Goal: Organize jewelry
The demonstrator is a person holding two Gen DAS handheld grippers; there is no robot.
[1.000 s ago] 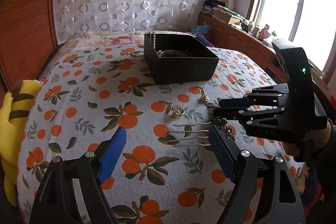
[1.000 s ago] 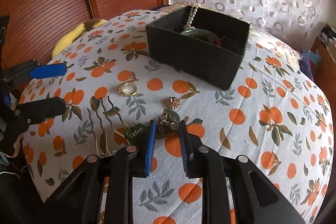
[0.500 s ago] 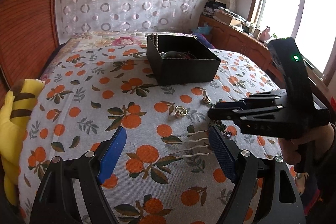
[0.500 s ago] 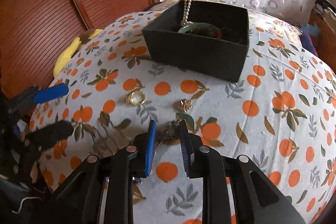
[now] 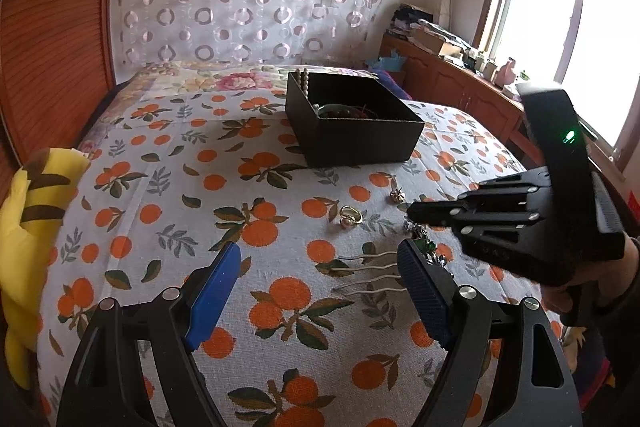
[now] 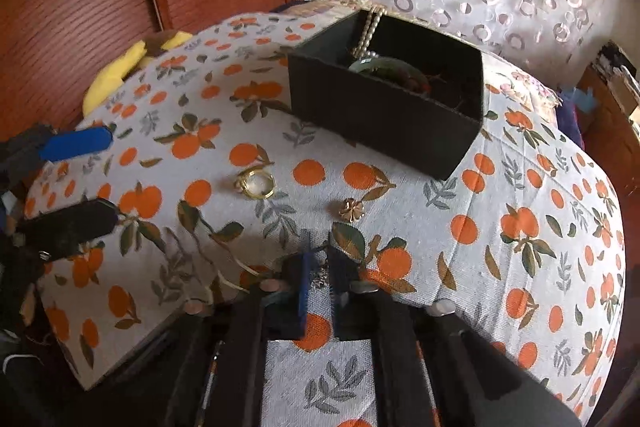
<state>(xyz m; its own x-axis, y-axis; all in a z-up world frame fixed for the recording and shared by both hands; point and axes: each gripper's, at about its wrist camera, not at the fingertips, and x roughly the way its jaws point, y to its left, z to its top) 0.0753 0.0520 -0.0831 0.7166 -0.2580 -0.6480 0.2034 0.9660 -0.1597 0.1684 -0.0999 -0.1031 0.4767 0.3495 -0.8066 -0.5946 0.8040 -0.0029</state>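
Lifted since a second ago, our right gripper (image 6: 318,277) clamped on the silver-and-green beaded jewelry piece (image 6: 319,278) above the orange-print bedspread (image 6: 500,247), our left gripper (image 5: 320,279) spread wide nearby, gold ring (image 6: 256,183) and black open box (image 6: 380,111) beyond.

Left wrist view: low over the orange-print cloth (image 5: 280,163), facing the far curtain and window. Right wrist view: closer, steeper, angled toward the wooden wall. Shared by both: black box (image 5: 360,143) (image 6: 384,119), gold ring (image 5: 350,215) (image 6: 256,183).
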